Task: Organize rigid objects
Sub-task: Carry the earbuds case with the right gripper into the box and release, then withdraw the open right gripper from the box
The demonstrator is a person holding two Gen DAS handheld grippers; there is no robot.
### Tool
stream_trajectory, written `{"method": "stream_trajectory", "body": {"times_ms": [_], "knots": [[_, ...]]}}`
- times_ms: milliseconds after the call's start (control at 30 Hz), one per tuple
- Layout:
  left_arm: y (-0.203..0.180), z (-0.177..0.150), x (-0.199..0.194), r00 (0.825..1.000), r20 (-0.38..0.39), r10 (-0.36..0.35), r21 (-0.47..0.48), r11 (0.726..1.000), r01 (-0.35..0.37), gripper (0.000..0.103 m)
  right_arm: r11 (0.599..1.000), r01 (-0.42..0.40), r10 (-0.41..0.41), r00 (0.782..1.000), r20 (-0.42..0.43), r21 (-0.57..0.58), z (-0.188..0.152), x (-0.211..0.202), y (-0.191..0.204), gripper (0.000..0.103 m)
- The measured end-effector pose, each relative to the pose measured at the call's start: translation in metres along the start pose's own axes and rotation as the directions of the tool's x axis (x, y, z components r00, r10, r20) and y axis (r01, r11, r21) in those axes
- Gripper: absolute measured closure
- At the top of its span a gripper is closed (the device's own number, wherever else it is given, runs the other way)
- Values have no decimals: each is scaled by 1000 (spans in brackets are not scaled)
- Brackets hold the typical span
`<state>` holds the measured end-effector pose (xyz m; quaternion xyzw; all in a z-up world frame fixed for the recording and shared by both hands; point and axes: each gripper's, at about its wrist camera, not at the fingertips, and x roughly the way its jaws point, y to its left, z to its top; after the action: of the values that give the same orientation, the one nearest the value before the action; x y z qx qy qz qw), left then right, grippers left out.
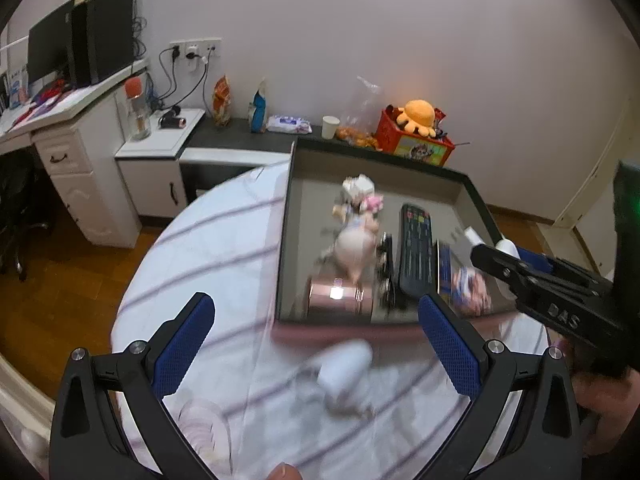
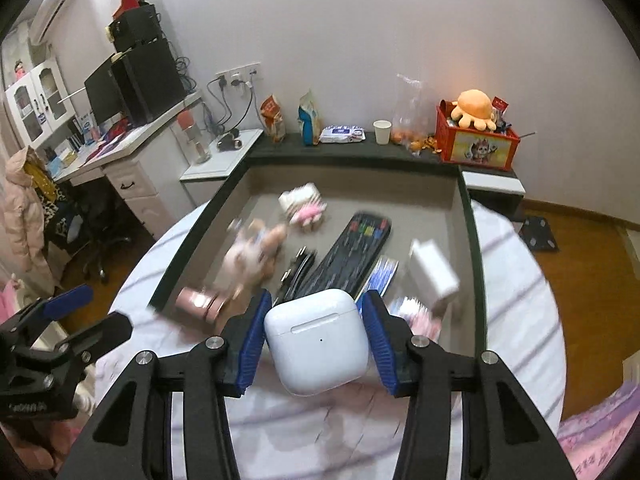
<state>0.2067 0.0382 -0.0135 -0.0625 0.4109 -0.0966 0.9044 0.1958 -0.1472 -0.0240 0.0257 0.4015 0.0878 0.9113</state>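
My right gripper (image 2: 316,316) is shut on a white earbud case (image 2: 318,346), held above the near edge of the grey tray (image 2: 470,240). In the left wrist view the right gripper (image 1: 486,254) reaches in from the right over the tray (image 1: 286,240). My left gripper (image 1: 316,320) is open and empty above the round table, with a blurred white object (image 1: 344,368) below it. The tray holds a black remote (image 2: 346,256), a pink cylinder (image 2: 200,304), a pink figurine (image 2: 250,256), a white box (image 2: 434,274) and small packets.
The round table has a striped white cloth (image 1: 208,264). Behind the tray a dark shelf (image 2: 360,150) carries snack bags, a paper cup (image 2: 382,131) and a red box with an orange plush (image 2: 476,136). A white desk with monitors (image 2: 132,92) stands at the left.
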Motion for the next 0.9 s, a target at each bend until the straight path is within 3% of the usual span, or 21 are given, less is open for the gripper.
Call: {"method": "stream_trajectory", "body": {"times_ms": [333, 667, 900], "knots": [[-3, 46, 54, 1000, -6, 1, 7, 1000, -1, 0, 997, 66, -63, 995, -77, 42, 67, 84, -56, 54], [-4, 47, 78, 1000, -26, -3, 7, 1000, 4, 0, 991, 133, -128, 978, -167, 22, 72, 128, -69, 54], [-4, 47, 78, 1000, -27, -5, 6, 1000, 5, 0, 986, 168, -167, 970, -177, -9, 73, 133, -68, 54]]}}
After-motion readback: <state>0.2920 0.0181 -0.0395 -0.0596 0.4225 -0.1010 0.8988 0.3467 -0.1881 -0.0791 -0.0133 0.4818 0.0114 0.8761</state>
